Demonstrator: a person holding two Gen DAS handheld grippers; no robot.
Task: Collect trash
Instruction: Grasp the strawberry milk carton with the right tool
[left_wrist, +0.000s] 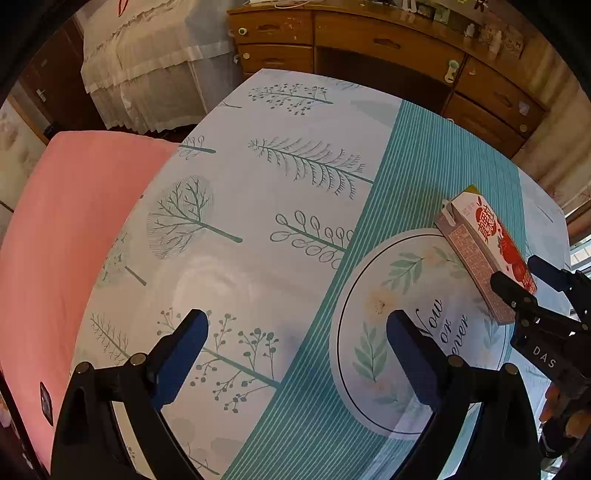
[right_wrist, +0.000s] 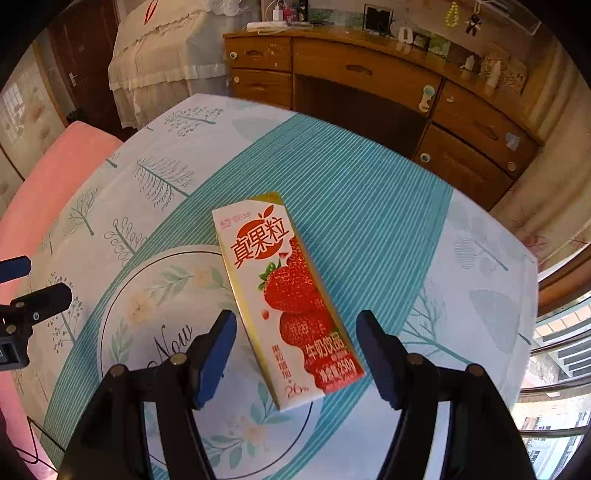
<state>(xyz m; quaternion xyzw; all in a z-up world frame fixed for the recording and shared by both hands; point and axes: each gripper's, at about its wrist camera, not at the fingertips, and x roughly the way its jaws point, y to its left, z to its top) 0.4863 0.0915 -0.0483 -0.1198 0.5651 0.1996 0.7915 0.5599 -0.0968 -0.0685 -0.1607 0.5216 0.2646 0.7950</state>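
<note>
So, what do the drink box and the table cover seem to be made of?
Drink box: probably coated paperboard, with a printed, slightly glossy face, sharp folded edges and a flap at the top. Table cover: likely a plastic-coated sheet, smooth and printed; in the left view it shows a soft glare patch. Plain cloth seems less likely.

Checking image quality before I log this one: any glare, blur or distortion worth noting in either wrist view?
Left wrist view: soft glare patch on the glossy tablecloth, strong fisheye bending, dark corners. Right wrist view: strawberry milk carton sharp, print readable; window at right bright, nearly washed out; same barrel distortion.
</note>
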